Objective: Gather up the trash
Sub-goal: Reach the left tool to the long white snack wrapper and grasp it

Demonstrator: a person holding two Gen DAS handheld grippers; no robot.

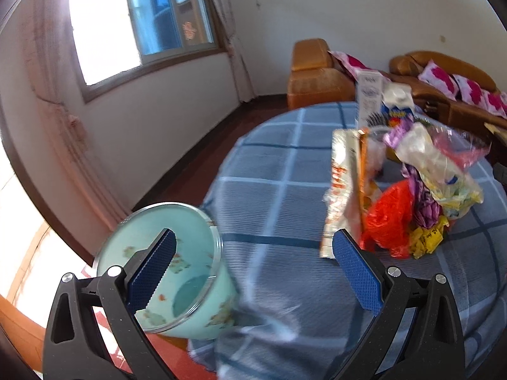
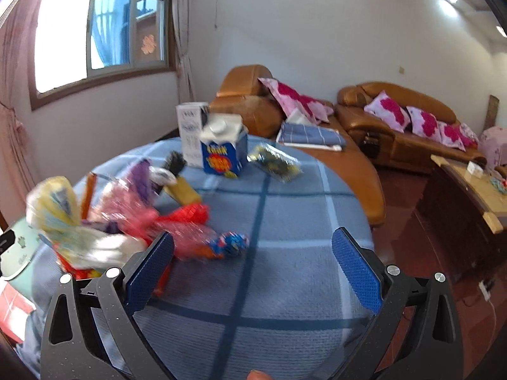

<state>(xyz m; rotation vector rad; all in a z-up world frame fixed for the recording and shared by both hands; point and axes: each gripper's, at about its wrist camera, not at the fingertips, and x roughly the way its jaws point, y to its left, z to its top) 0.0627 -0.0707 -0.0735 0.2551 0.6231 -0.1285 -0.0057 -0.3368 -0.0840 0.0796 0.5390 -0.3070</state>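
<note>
Each camera looked forward past its own hand-held gripper, close above the table (image 1: 285, 164). Both saw the trash pile (image 1: 412, 190) and sofa (image 2: 396, 120).

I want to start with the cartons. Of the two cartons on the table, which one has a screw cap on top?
The blue carton with the white cap; the taller white carton behind it shows none.

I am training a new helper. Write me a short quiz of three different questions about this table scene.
1. True or false: both tongs, left and right, are open and empty.
2. The mint bin stands: A) on the sofa B) beside the table edge C) on the table centre.
3. Fill in: the blue carton has a ___ cap.

Key: 1 true; 2 B; 3 white.
</note>
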